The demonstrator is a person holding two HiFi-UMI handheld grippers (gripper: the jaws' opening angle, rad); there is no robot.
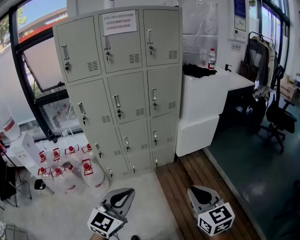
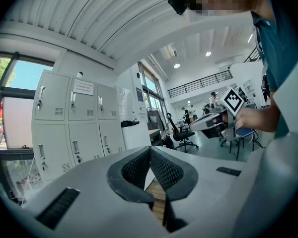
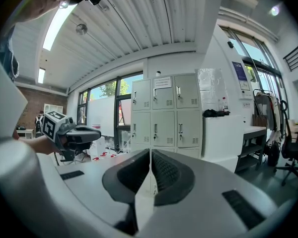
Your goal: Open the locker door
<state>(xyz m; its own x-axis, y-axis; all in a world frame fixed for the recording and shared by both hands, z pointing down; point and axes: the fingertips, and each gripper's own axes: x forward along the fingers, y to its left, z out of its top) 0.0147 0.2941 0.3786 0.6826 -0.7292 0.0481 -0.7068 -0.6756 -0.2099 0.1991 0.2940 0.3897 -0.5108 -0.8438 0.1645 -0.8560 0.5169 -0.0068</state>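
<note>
Locker [image 1: 120, 84]: grey bank of doors, three across and four high, standing on the floor between the window and a white desk [image 1: 200, 109]; every door is closed.
Notice [image 1: 119, 22]: a white sheet stuck on the top middle door.
Handles: one upright handle with a lock below it on each door.
Left gripper [image 1: 119, 200]: low at the bottom edge of the head view, held level and aimed toward the locker, well apart from it.
Left fingers [image 2: 164, 170]: pressed together, tips touching, nothing held.
Right gripper [image 1: 204, 195]: beside the left one, over the wooden floor [image 1: 190, 176], tipped slightly down, also well short of the locker.
Right fingers [image 3: 166, 170]: closed against each other, nothing between them.
Desk top: a clear bottle [image 1: 212, 59] near the rear edge; a black bundle [image 1: 199, 71] at the edge next to the locker.
Floor by the window: a cluster of water jugs [image 1: 65, 166] with red labels, just left of the locker's bottom corner.
</note>
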